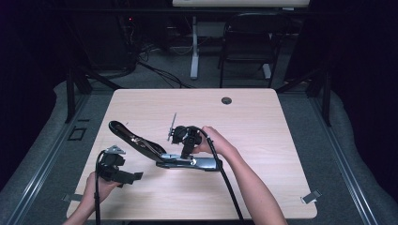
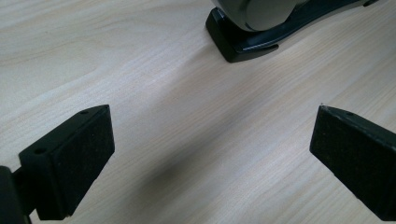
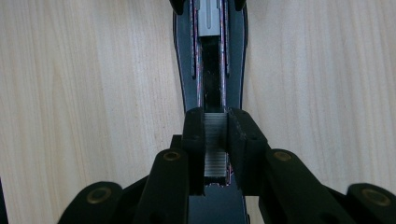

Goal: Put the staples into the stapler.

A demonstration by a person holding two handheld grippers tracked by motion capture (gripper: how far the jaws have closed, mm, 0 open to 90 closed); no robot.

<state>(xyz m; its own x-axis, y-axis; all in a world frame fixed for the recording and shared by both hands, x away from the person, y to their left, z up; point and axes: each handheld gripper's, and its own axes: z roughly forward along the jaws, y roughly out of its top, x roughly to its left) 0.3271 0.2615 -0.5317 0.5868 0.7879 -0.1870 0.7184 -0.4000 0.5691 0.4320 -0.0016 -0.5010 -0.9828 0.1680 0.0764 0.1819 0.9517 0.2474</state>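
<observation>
Hands are entering the high view from below: the left gripper (image 1: 123, 174) is hovering with jaws spread near the table's (image 1: 263, 117) front edge, while the right gripper (image 1: 186, 149) is reaching down into the opened stapler (image 1: 162, 152) at mid-table. Looking along the left gripper, its jaws are gaping over bare wood, the stapler's end (image 2: 252, 32) just ahead. Looking along the right gripper, its jaws are pinching a strip of staples (image 3: 215, 144) over the magazine channel (image 3: 210, 70); tilted, the strip could be jamming or snapping, and no writing is showing.
</observation>
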